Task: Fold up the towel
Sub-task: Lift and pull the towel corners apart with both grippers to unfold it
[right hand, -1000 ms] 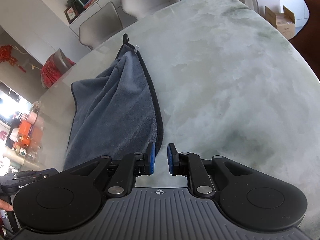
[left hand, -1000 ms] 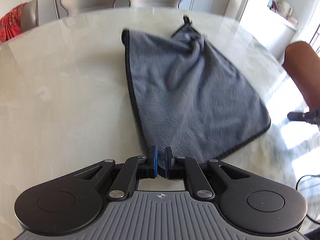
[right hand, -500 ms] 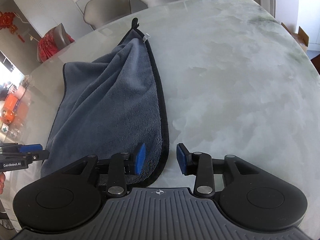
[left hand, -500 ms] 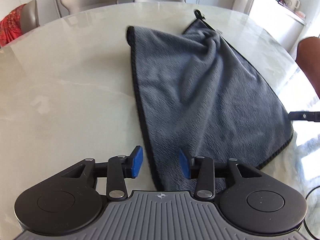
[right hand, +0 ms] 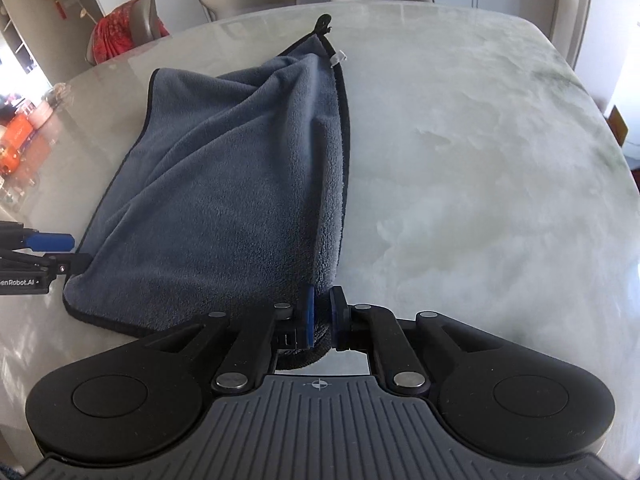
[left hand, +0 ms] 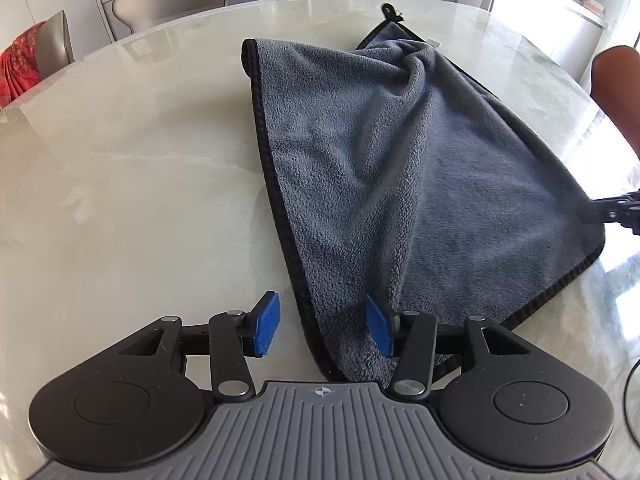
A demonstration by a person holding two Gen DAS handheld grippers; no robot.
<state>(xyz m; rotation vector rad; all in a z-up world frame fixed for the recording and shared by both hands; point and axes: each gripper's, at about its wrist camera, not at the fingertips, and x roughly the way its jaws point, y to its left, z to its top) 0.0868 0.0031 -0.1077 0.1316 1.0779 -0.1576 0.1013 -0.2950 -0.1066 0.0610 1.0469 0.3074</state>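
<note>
One towel: a grey microfibre towel with black trim, rumpled and lying on the marble table, its hanging loop towards the far edge.
Two grippers: one at each near corner of the towel.
Right gripper: pads together, clamped on the towel's near right corner.
Left gripper: jaws apart and opening, the near left corner and its black hem lying between the pads, neither pressing on it.
Step in hand: securing both near corners, judged as the start of the first fold; nothing is folded yet.
Next move calls for: the left gripper to close on its corner, then both to lift and carry the near edge over to the far edge, keeping the cloth taut so the diagonal wrinkles flatten.
Chairs: three by the far edge in the left view.
</note>
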